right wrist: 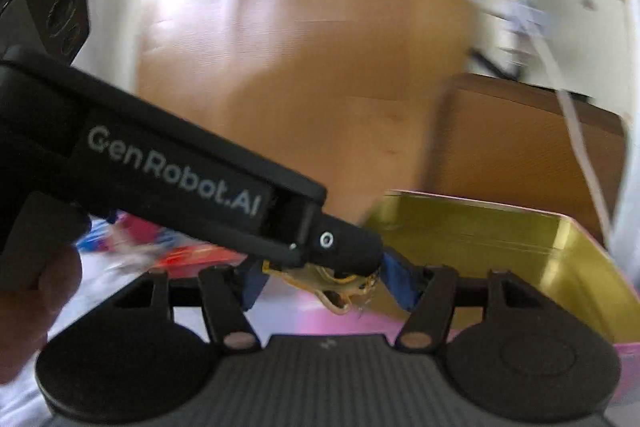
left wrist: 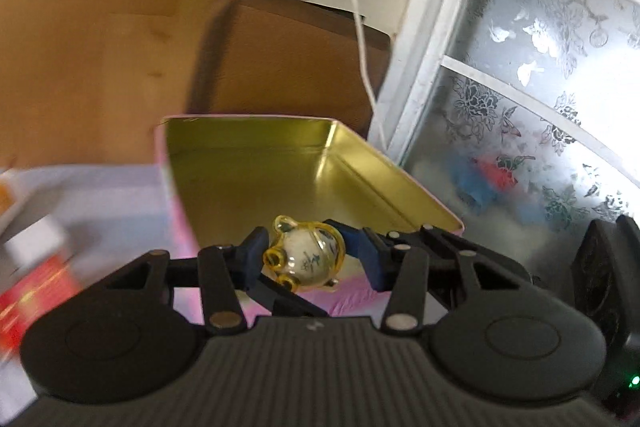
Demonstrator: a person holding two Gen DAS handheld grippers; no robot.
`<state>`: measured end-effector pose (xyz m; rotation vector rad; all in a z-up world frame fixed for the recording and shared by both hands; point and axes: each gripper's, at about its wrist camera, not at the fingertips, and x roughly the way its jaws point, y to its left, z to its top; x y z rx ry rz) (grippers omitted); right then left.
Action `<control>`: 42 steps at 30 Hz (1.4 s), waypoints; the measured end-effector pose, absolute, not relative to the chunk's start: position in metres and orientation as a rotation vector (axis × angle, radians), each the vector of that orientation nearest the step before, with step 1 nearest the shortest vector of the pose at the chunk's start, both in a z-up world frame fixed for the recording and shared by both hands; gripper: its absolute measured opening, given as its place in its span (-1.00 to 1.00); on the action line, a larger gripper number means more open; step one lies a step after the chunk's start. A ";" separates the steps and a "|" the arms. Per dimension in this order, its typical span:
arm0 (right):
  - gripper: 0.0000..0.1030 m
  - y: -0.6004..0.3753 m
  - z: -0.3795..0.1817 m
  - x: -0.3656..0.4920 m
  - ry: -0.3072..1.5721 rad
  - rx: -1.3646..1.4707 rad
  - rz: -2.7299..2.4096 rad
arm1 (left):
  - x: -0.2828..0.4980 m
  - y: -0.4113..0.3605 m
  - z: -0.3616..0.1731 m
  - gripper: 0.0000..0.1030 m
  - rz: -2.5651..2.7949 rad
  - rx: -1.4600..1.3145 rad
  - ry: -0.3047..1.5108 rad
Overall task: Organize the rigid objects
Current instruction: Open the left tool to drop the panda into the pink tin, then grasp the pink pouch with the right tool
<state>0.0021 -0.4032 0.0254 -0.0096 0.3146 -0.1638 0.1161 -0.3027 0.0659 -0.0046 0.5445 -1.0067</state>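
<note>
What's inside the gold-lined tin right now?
The gold-lined tin shows only bare shiny floor and walls. Its near end is hidden behind the left hand-held gripper and the yellow toy it grips.

Black ribbed hand-held gripper (left wrist: 308, 259), blue pads (left wrist: 370, 259), "GenRobot.AI" lettering.

Daylight enters through the patterned frosted window (left wrist: 540, 99) at the right of the left wrist view, where the far right panes burn out to white glare. The gold interior of the open tin (left wrist: 288, 171) reflects this light softly, with a brighter sheen along its right wall. Motion blur smears the red and white items (left wrist: 36, 267) at the near left and the wooden panel (left wrist: 100, 27) behind. In the right wrist view blur is heavier: the white cable (right wrist: 576, 131) and far clutter streak, and the tin's rim doubles. Fisheye curvature bends straight edges towards both frames' borders; corners darken.
</note>
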 end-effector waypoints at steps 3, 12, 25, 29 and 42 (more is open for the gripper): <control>0.18 -0.432 0.016 0.009 0.323 0.043 -0.208 | 0.126 -0.330 0.055 -0.01 -1.004 -0.013 0.558; 0.54 -0.451 0.006 0.005 0.293 0.079 -0.233 | 0.117 -0.306 0.056 0.20 -0.943 -0.060 0.506; 0.02 -0.360 0.039 0.014 0.236 0.206 0.110 | 0.063 -0.015 0.013 0.41 -0.342 -0.059 0.452; 0.02 -0.293 0.044 0.068 0.344 0.192 0.218 | 0.066 0.037 -0.003 0.41 -0.274 -0.202 0.457; 0.16 -0.224 -0.011 0.206 0.719 0.248 0.189 | 0.079 0.060 -0.026 0.42 -0.319 -0.407 0.507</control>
